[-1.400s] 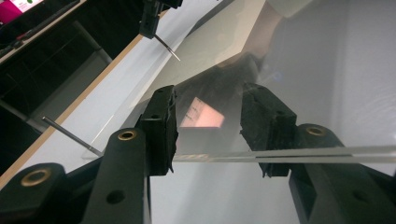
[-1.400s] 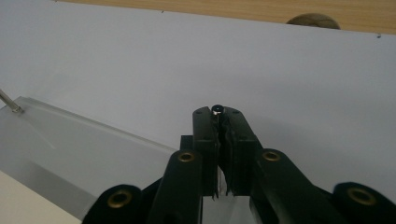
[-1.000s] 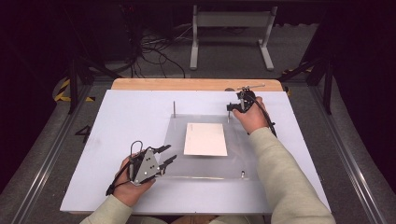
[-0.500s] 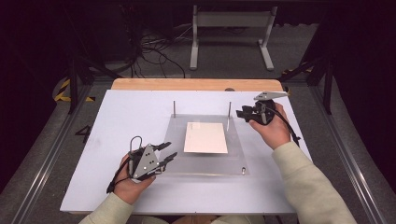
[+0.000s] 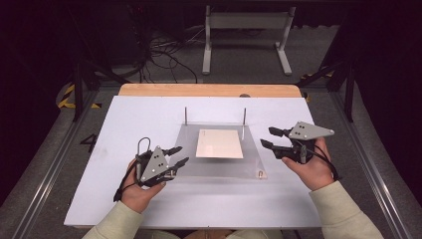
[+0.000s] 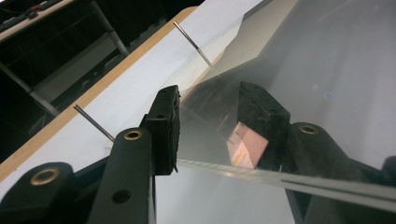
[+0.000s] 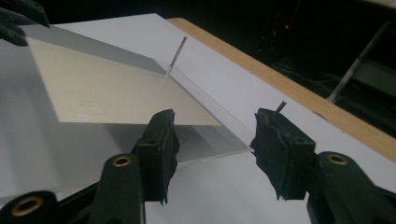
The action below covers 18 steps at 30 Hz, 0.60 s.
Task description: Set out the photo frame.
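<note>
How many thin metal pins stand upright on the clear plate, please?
2 upright pins: the left pin at the far left corner of the clear plate, the right pin at its far right corner. A short stud sits at the near right corner; others may be hidden.

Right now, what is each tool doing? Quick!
Left tool: open, jaws either side of the clear plate's edge, not gripping.
Right tool: open, jaws just opened wider, holding nothing.

A card (image 5: 219, 144) lies on the clear plate (image 5: 254, 162), between two grippers.
</note>
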Each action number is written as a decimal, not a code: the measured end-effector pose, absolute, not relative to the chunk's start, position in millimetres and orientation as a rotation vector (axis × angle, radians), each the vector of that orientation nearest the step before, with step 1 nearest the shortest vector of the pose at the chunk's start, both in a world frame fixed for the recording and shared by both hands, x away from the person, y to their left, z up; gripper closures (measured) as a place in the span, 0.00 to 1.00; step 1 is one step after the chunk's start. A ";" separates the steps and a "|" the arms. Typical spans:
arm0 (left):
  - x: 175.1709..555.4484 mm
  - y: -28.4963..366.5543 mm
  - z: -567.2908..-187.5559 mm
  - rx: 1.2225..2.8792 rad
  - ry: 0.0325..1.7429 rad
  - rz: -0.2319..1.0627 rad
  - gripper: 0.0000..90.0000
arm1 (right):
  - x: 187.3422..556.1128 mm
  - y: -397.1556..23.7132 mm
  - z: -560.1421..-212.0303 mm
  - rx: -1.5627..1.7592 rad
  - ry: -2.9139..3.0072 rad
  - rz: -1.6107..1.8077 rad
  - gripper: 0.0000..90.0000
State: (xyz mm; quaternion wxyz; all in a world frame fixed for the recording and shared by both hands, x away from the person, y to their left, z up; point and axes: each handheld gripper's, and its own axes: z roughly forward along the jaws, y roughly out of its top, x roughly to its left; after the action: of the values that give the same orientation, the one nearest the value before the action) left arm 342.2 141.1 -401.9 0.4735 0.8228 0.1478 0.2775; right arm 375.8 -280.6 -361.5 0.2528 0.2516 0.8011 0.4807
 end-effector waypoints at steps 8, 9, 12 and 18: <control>345.8 141.5 -395.3 2.005 0.365 0.681 0.65 | 354.3 -284.0 -365.7 0.564 2.151 1.355 0.55; 346.1 141.5 -394.6 2.003 0.365 0.681 0.65 | 352.4 -284.1 -366.6 0.550 2.150 1.355 0.55; 347.5 141.4 -392.5 1.994 0.366 0.683 0.65 | 345.7 -285.0 -371.5 0.514 2.150 1.346 0.56; 349.9 142.6 -389.9 1.982 0.377 0.677 0.64 | 339.5 -285.2 -379.1 0.452 2.143 1.385 0.58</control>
State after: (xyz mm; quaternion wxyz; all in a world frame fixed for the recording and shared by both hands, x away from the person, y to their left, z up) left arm 349.9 142.6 -389.9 0.4855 0.8142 0.1550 0.2781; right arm 339.5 -285.2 -379.1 0.2717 0.1678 0.7960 0.5142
